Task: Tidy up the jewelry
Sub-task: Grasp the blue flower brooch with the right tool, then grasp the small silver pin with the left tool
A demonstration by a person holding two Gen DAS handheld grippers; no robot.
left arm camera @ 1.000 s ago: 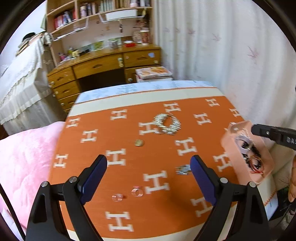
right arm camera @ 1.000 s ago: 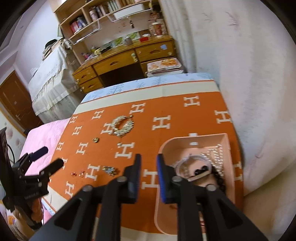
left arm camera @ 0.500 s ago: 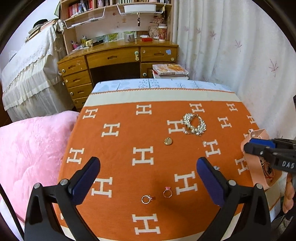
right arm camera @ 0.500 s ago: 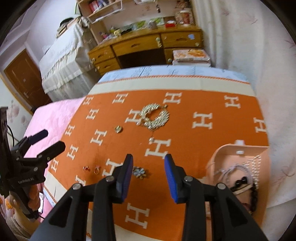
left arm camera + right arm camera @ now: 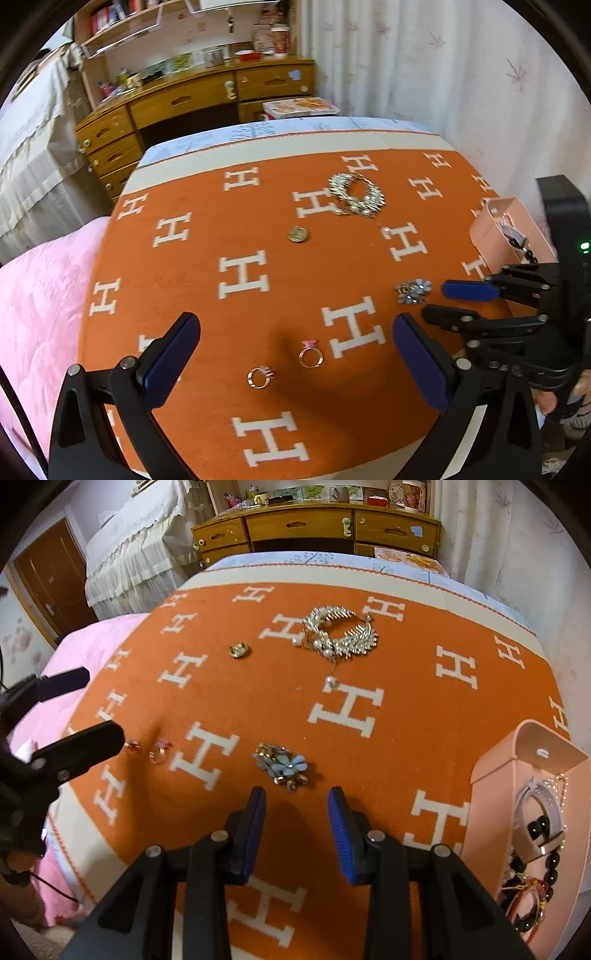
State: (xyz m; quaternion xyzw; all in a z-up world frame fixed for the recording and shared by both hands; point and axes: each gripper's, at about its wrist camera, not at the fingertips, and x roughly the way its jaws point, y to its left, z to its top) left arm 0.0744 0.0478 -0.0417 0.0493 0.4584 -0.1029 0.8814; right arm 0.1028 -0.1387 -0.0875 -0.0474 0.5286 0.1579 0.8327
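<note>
the left hand-held gripper (image 5: 295,354) hangs over the near part of the orange blanket (image 5: 258,206), its jaws spread wide with nothing pinched; two rings lie between and just beyond its fingertips, a plain ring (image 5: 259,377) nearer and a pink-topped ring (image 5: 310,355) just beside it, both flat on the cloth and apart from the pads; the right hand-held gripper (image 5: 296,805) points down at the blanket too, jaws part-way apart and empty (the gap is much narrower than the left's); a blue flower brooch (image 5: 284,766) lies just ahead of its tips, untouched; to its right a pink tray (image 5: 491,771) stands at the blanket's edge, holding a pale band, black beads and a red bangle, all heaped together; in the right view the left tool shows at the left edge, with the two rings just by its tip; further out, near the middle of the blanket, sits a small gold piece (image 5: 298,234); beyond that, a silver pearl wreath (image 5: 340,635), with one loose pearl trailing toward the camera; past the bed stands a wooden desk (image 5: 317,526) with drawers, small things along its top.
</note>
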